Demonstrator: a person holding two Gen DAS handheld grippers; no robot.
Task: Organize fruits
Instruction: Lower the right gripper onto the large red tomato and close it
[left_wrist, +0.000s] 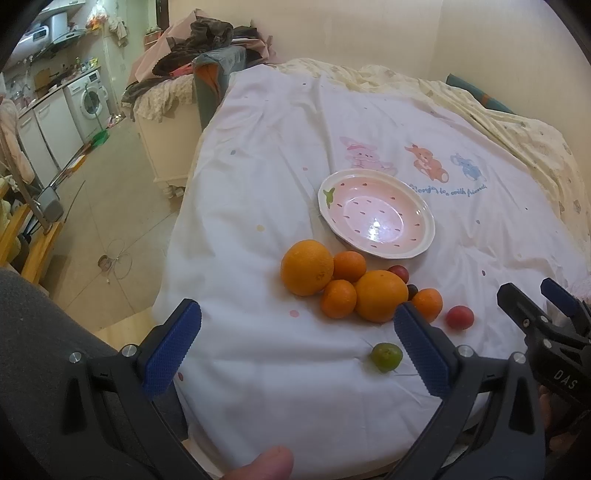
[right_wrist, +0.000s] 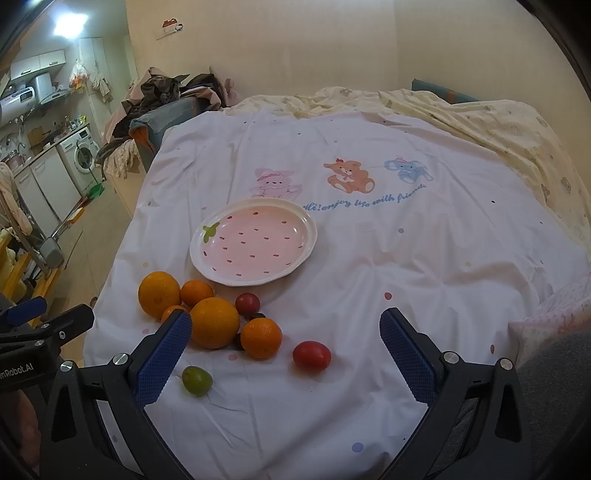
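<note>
An empty pink strawberry-pattern plate (left_wrist: 373, 218) (right_wrist: 255, 240) lies on the white quilt. Just in front of it sits a cluster of fruit: two big oranges (left_wrist: 306, 267) (right_wrist: 214, 323), three small mandarins (left_wrist: 338, 299) (right_wrist: 261, 338), a red tomato (left_wrist: 460, 317) (right_wrist: 311, 355) and a second one (right_wrist: 247, 303) by the plate. A green fruit (left_wrist: 386, 356) (right_wrist: 197, 380) lies apart, nearest me. My left gripper (left_wrist: 295, 308) (right_wrist: 61, 308) hovers open, short of the cluster. My right gripper (right_wrist: 286, 316) (left_wrist: 528, 288) is open too, beside it, with the tomato and green fruit just ahead of its fingers.
The quilt (right_wrist: 369, 280) covers a bed whose left edge drops to a tiled floor (left_wrist: 110, 206). A cream blanket (right_wrist: 498, 122) bunches at the far side. Clothes pile on a chair (left_wrist: 207, 40) beyond the bed. Kitchen units and a washing machine (left_wrist: 90, 98) stand far left.
</note>
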